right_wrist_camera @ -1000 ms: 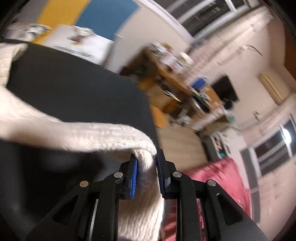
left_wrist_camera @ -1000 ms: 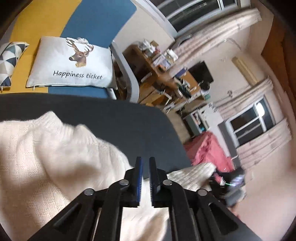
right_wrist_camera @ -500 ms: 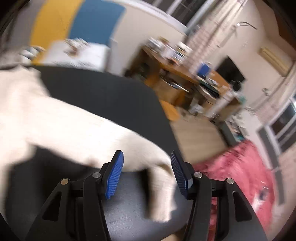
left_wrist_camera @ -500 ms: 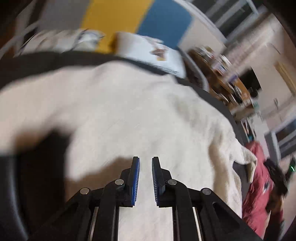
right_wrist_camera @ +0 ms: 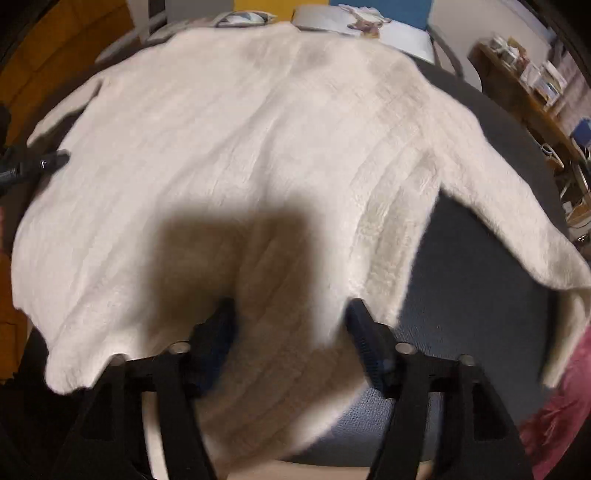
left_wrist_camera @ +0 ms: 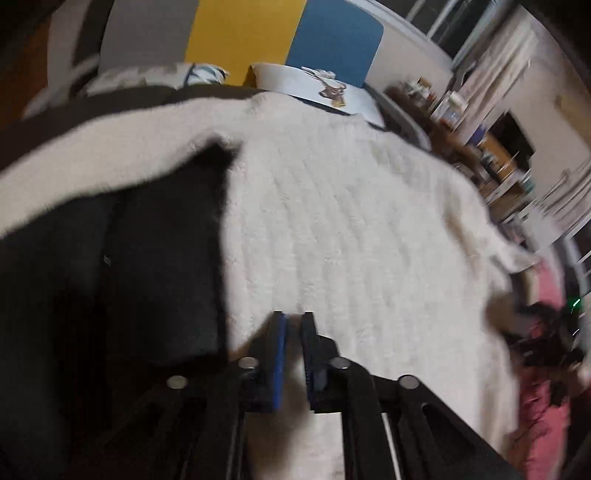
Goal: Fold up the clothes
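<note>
A cream ribbed knit sweater [right_wrist_camera: 236, 147] lies spread over a dark round table [right_wrist_camera: 480, 288]. The left gripper [left_wrist_camera: 292, 354] tilts down over its hem, jaws nearly together, pinching nothing visible. The right gripper [right_wrist_camera: 290, 332] points steeply down, jaws opening wide above the fabric.

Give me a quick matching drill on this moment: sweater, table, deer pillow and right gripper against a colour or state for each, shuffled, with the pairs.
Column one:
1. sweater
2. table
3. deer pillow
4. right gripper

Column two:
A. dark grey, under the garment
B. jaws opening above the hem, pads off the knit
C. cream knit, spread flat
D. beyond the table's far edge

Pairs: 1-C, 2-A, 3-D, 4-B
</note>
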Available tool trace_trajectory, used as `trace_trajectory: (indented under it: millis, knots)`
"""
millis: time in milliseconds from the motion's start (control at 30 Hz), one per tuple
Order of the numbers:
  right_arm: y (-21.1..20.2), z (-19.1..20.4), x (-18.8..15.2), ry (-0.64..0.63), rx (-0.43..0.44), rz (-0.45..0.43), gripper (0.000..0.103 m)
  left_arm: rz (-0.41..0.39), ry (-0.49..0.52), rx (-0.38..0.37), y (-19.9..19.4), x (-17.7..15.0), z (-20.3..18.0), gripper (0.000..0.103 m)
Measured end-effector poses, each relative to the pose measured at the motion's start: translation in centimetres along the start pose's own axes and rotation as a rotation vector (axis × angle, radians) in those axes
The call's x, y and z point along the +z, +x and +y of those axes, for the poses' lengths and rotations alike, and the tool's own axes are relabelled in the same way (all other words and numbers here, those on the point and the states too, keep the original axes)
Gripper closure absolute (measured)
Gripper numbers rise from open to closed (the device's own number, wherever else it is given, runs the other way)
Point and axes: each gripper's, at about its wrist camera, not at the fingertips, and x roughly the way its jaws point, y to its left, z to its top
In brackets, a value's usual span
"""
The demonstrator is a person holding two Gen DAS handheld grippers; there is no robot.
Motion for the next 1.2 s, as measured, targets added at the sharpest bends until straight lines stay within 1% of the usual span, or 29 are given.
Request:
trace_trajectory:
  millis: [33,67,133,200,267,300,333,367,433,467,533,567,633,667,700,767,833,900,933,1000,1033,1067,1100,1133,1200]
  knots:
    - [0.1,-1.0,-0.2,0.017,-0.022,0.004,0.007,-0.005,0.018,0.019,0.1,0.1,-0.1,0.096]
    - [0.2,-1.9,-0.3,0.034,-0.044,0.008,0.006,-0.002,0.021,0.030,0.2,0.4,0.0,0.096]
    - [0.8,-4.0,-0.5,0.101,0.000,0.023,0.000,0.005,0.026,0.049,0.5,1.0,0.0,0.097]
    - [0.9,-5.1,-0.4,0.132,0.038,0.012,0.000,0.006,0.052,0.113,0.8,1.7,0.0,0.097]
    - [0.1,-5.2,-0.3,0.155,0.044,0.010,0.000,0.020,0.045,0.167,0.5,2.1,-0.2,0.097]
    - [-1.0,-5.0,-0.3,0.160,0.050,-0.019,0.000,0.018,0.031,0.187,0.0,2.0,-0.4,0.097]
    - [-2.4,-4.7,-0.6,0.158,0.084,-0.053,0.000,0.015,0.017,0.207,-0.6,2.0,-0.6,0.096]
    - [-3.9,-4.3,-0.9,0.156,0.124,-0.087,0.000,-0.005,0.008,0.176,-1.6,1.5,-0.8,0.095]
    - [-6.0,-4.3,-2.0,0.191,0.235,-0.137,0.000,-0.024,0.031,0.074,-2.9,0.1,-1.8,0.087]
    - [-6.7,-4.7,-2.7,0.229,0.307,-0.157,0.000,-0.032,0.043,0.022,-3.5,-0.6,-2.3,0.087]
    - [-7.7,-5.9,-4.1,0.321,0.462,-0.188,0.000,-0.020,0.102,0.064,-3.3,-2.4,-3.3,0.087]
    - [-7.5,-5.5,-4.4,0.373,0.541,-0.195,0.000,-0.013,0.118,0.076,-3.1,-3.0,-3.5,0.087]
    - [-6.9,-5.6,-5.4,0.431,0.525,-0.183,0.000,0.018,0.124,0.087,-2.3,-4.1,-3.2,0.087]
    - [-6.6,-5.6,-5.9,0.457,0.508,-0.176,0.000,0.015,0.122,0.087,-2.1,-4.7,-2.9,0.087]
    - [-6.3,-5.7,-6.4,0.483,0.492,-0.168,0.000,-0.004,0.127,0.080,-2.5,-5.1,-2.7,0.087]
    - [-5.7,-5.9,-7.4,0.536,0.458,-0.154,0.000,-0.006,0.124,0.077,-2.7,-5.7,-2.4,0.087]
    - [-4.9,-6.3,-8.1,0.591,0.510,-0.179,0.000,-0.004,0.110,0.068,-2.9,-6.1,-2.1,0.087]
    - [-4.1,-6.2,-8.2,0.614,0.519,-0.201,0.000,-0.005,0.103,0.066,-3.0,-6.3,-2.1,0.087]
    - [-4.1,-5.8,-8.4,0.609,0.507,-0.226,0.000,-0.006,0.105,0.070,-3.0,-6.4,-2.1,0.087]
    - [-4.2,-4.8,-8.5,0.572,0.456,-0.237,0.003,-0.011,0.118,0.085,-3.0,-6.5,-2.4,0.087]
    - [-4.2,-4.5,-8.3,0.555,0.436,-0.234,0.009,-0.013,0.126,0.092,-3.0,-6.4,-2.5,0.087]
    - [-4.2,-4.2,-8.1,0.538,0.418,-0.230,0.043,-0.017,0.131,0.101,-3.0,-6.6,-2.6,0.087]
    - [-3.9,-4.0,-8.1,0.523,0.400,-0.204,0.075,-0.020,0.129,0.109,-2.9,-6.5,-2.6,0.087]
    - [-3.5,-3.9,-8.1,0.508,0.382,-0.174,0.096,-0.023,0.127,0.117,-2.9,-6.4,-2.7,0.087]
    - [-3.8,-2.8,-7.4,0.438,0.291,-0.174,0.096,-0.032,0.098,0.129,-3.1,-6.7,-2.6,0.086]
